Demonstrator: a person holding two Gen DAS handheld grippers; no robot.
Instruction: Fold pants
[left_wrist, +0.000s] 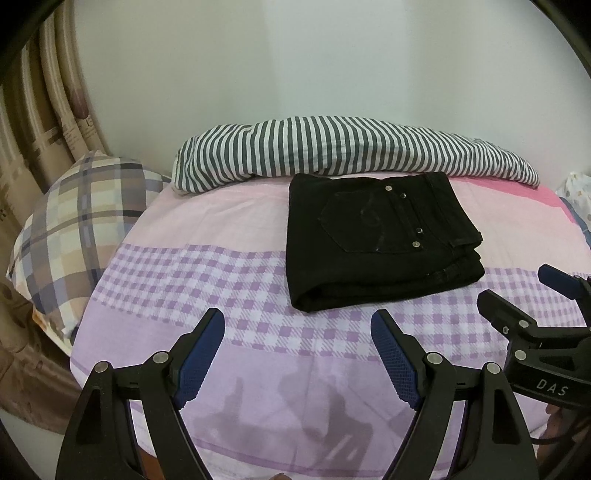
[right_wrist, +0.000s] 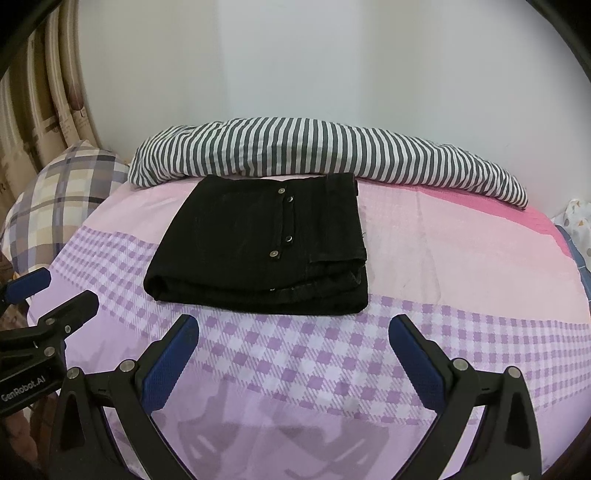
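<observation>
the black pants (left_wrist: 380, 243) lie folded in a neat square on the bed (left_wrist: 229, 280), just in front of the striped blanket (left_wrist: 332, 147). i hold my left tool (left_wrist: 297, 354) and right tool (right_wrist: 293, 354) wide open and empty, near the pants, because the fold looks done.

Black pants (left_wrist: 380, 243) on a bedsheet (left_wrist: 207, 280) with pink bands and purple-white gingham, grey-and-white striped blanket (left_wrist: 343, 151) behind, beige-blue plaid pillow (left_wrist: 81, 221), blue gripper pads (left_wrist: 395, 363).
</observation>
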